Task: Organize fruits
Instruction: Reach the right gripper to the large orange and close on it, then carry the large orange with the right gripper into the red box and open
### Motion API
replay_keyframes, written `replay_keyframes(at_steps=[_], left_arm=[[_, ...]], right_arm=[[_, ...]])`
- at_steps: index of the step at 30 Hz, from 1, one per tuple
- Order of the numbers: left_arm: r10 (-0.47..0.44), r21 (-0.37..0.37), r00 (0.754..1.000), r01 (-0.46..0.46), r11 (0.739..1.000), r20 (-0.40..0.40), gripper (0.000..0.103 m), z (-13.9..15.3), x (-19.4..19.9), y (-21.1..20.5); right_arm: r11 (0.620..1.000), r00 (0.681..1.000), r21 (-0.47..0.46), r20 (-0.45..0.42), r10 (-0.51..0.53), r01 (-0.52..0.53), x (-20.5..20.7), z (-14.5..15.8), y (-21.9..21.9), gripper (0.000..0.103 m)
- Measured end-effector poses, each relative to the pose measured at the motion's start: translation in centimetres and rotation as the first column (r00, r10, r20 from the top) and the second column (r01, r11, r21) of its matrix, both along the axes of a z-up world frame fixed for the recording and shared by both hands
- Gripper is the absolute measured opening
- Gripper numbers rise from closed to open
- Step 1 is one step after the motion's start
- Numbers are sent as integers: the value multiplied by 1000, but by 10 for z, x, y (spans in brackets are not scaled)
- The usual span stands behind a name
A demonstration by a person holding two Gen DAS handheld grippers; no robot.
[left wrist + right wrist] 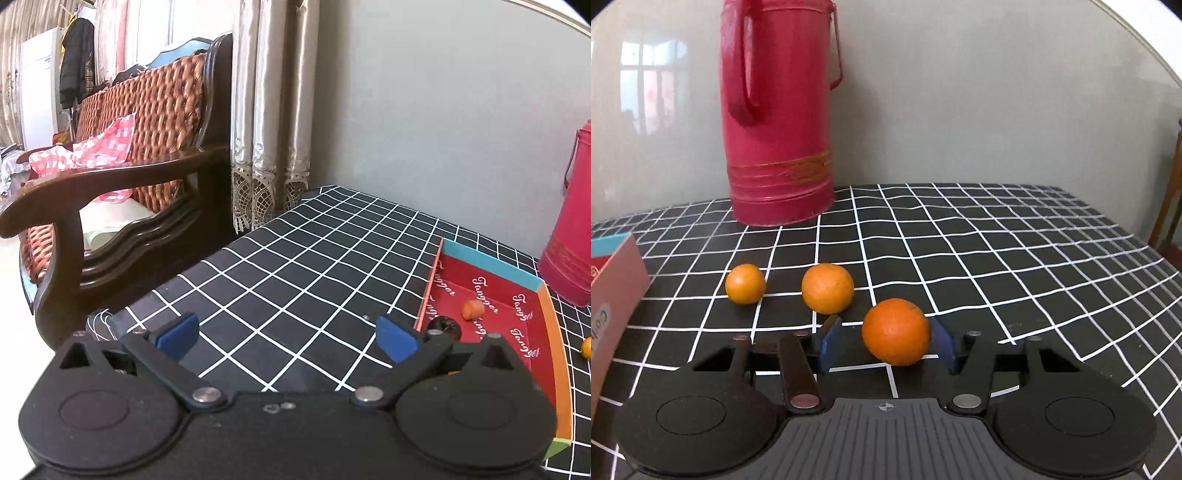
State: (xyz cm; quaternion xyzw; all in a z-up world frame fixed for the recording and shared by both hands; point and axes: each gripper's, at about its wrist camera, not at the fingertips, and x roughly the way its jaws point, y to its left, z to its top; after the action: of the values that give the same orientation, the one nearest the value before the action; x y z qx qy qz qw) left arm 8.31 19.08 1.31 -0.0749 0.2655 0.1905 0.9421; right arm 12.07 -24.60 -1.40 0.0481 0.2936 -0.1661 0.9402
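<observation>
My right gripper (884,341) half-spread around the nearest orange (896,331): right pad touching, left pad apart, no grip. Left gripper (286,332) released, wide, holding nothing.

Checked tablecloth (997,258): three oranges (827,288), red flask (777,147), open box (550,306).

Left gripper (286,334): black body, blue pads (397,338), silver pivot screws. Right gripper (884,341): same build, ribbed grey plate bearing what looks like a crosshair mark.
</observation>
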Motion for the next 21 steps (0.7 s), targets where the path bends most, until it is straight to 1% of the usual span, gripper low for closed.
replay_keyframes(at_steps=[1,2,3,4,5,12,14,17,21], left_arm=[[-3,0,1000,3,1000,-1,96,0,0,0],[-2,1,1000,2,1000,-1,96,0,0,0],[0,2,1000,0,1000,0,96,0,0,0],[1,5,1000,-1,1000,0,96,0,0,0],[1,7,1000,-1,1000,0,96,0,0,0],[7,10,1000,-7,1000,-9,96,-2,0,-3],[8,10,1000,-8,1000,-10,96,-3,1,-3],[12,5,1000,-12,1000,-10,96,-2,0,-2],[24,-14,1000,-24,1000,-17,96,-3,1,2]], right_arm=[[1000,1000,15,-14,3,-3,2,-2,-3,54],[998,999,56,-44,8,-5,6,-6,-7,54],[998,999,67,-34,5,-2,6,-7,-9,54],[997,1000,77,-31,0,3,6,-6,-11,44],[995,1000,96,-20,8,-6,5,-5,-12,42],[993,1000,115,-3,20,-19,-2,-2,-11,42],[991,999,131,17,36,-38,-7,1,-9,42],[985,995,148,73,74,-84,-12,8,-2,42],[968,970,151,167,174,-200,-25,24,19,42]])
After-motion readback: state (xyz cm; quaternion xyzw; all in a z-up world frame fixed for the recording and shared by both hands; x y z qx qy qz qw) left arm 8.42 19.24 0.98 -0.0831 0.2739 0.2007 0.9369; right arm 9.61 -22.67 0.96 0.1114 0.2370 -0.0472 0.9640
